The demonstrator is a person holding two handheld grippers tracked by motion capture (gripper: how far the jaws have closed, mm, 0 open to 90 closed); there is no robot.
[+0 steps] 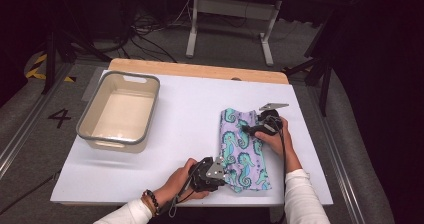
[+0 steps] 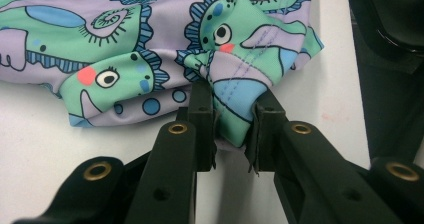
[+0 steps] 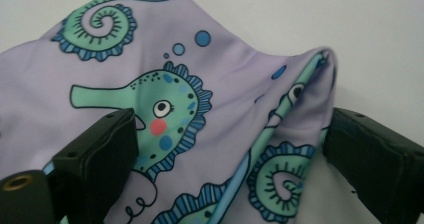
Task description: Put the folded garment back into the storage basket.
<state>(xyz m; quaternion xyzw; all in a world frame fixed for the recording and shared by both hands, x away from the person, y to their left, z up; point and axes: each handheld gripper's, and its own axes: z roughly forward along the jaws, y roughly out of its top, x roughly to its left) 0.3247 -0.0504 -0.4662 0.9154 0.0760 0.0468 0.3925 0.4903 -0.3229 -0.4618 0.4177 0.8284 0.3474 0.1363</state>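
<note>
Table (image 1: pixel 190 134): white top w/ a wood strip along the far edge, takes up most of the high view. Everything else placed vs the cloth.

Bin (image 1: pixel 119 111): grey-rimmed, beige inside, nothing in it. Well apart from the cloth, off to its left and a bit farther back.

Cloth (image 1: pixel 243 149): lilac fabric w/ green-blue seahorse print, folded into a long strip running near-to-far on the right half of the table. Lies flat for the most part. In the left gripper view the cloth (image 2: pixel 150 44) spreads over the white top w/ one stitched corner bunched up toward the camera. In the right gripper view the cloth (image 3: pixel 200 109) has a raised fold at its edge, layers stacked.

Right gripper (image 1: pixel 255 128): at the cloth's right edge, about mid-length toward the far end, held in the person's right hand (image 1: pixel 274 139). Right gripper (image 3: pixel 227 154) jaws wide apart, one either side of the raised fold; cloth sits between them but pads not pressing it. Nothing gripped.

Left gripper (image 1: pixel 220 176): at the cloth's near left corner, in the left hand (image 1: pixel 177 181), bead bracelet on that wrist. Left gripper (image 2: pixel 234 129) jaws drawn in close and clamped on the stitched corner of the cloth; fabric is pinched and puckered between the pads, corner lifted slightly off the table.
</note>
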